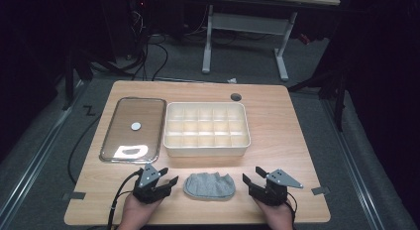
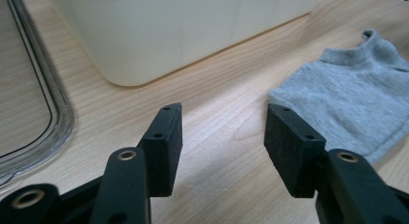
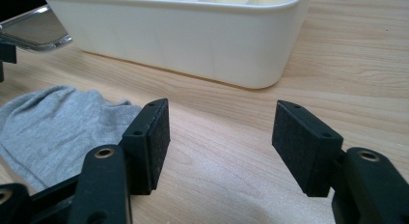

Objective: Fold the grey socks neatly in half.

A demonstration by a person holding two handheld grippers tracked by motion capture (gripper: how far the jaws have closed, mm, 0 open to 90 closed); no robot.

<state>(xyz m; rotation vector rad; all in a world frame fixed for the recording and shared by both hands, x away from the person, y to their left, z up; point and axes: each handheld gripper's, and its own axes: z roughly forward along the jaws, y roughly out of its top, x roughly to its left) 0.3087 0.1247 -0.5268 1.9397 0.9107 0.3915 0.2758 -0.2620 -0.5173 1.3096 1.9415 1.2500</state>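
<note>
In the high view the grey sock (image 1: 209,186) lies flat in the lower middle of the frame, on the table (image 1: 297,155), between the left gripper (image 1: 167,176) at lower left and the right gripper (image 1: 252,176) at lower right. Both grippers have their jaws spread wide and hold nothing. In the left gripper view the sock (image 2: 354,105) sits at the right of the frame, its near edge just beside the right-hand jaw, with bare wood in the gap between the jaws. In the right gripper view the sock (image 3: 53,125) fills the lower left, its edge running behind the left-hand jaw, and again only wood lies between the jaws. Above the sock in the high view stands the white divided box (image 1: 207,149), with a strip of open table between its near wall and the sock. A clear lid (image 1: 110,141) lies left of the box, just beside it. The table's front edge runs close below the sock, and open wood stretches to the right of the right gripper.
</note>
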